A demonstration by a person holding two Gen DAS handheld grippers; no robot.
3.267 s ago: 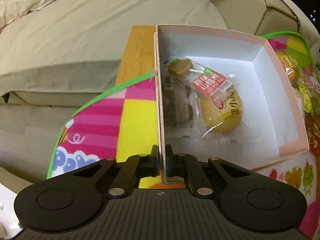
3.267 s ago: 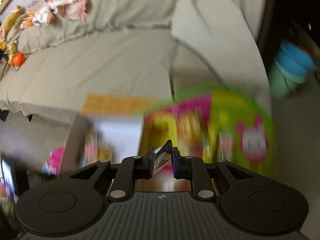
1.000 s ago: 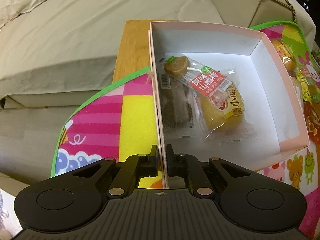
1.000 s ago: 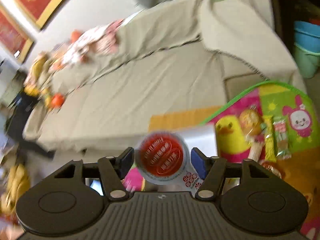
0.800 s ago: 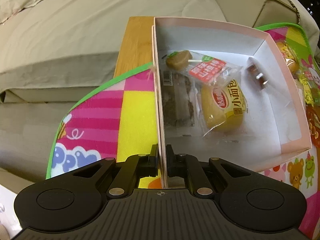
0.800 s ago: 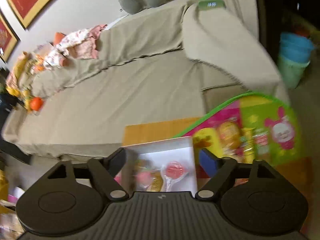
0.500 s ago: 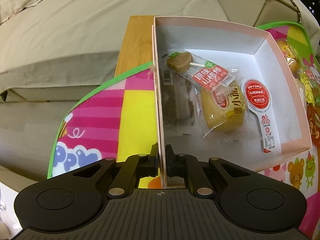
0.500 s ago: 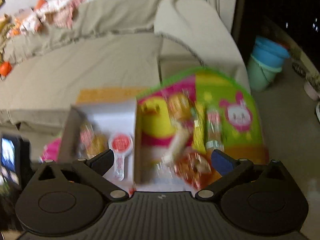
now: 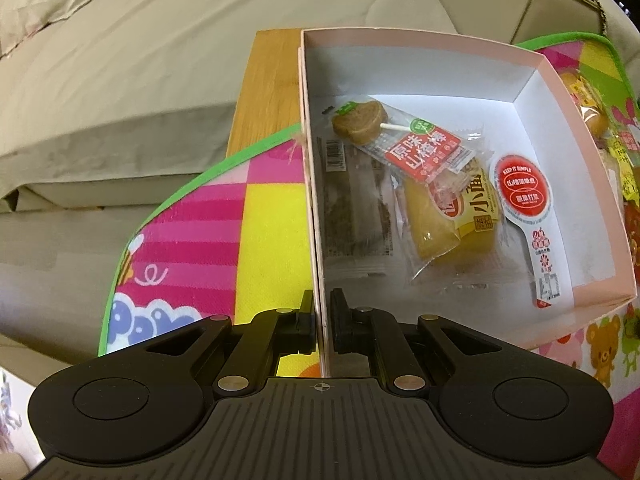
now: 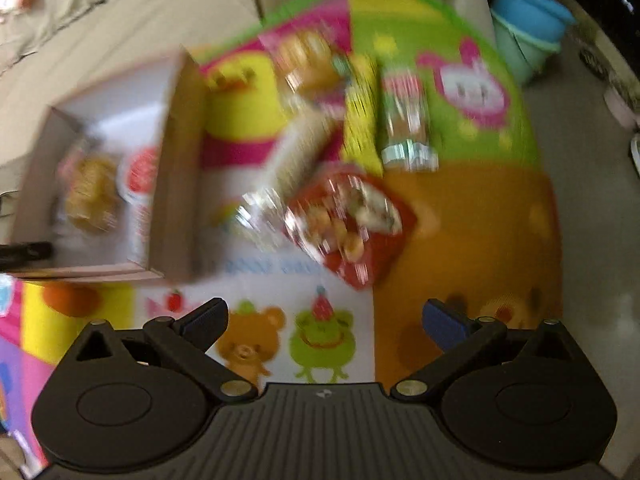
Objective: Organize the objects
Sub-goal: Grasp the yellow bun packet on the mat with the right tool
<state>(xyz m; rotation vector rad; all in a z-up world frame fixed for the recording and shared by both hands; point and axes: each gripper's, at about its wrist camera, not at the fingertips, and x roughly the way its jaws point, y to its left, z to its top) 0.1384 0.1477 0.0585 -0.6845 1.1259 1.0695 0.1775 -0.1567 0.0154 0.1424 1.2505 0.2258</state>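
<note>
Since a second ago, a red round-label packet (image 9: 523, 196) is lying inside the pink box (image 9: 524, 65), whose left wall the left gripper (image 9: 321, 316) is pinching; the right gripper (image 10: 325, 320), spread empty, is hanging above the red snack bag (image 10: 352, 224).

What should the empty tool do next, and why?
Probably lower the open right tool onto the red snack bag, the nearest loose snack ahead of it on the colourful mat, and close. Its jaws have just opened wide with nothing between them. The left tool grips the box wall, holding it ready.
</note>
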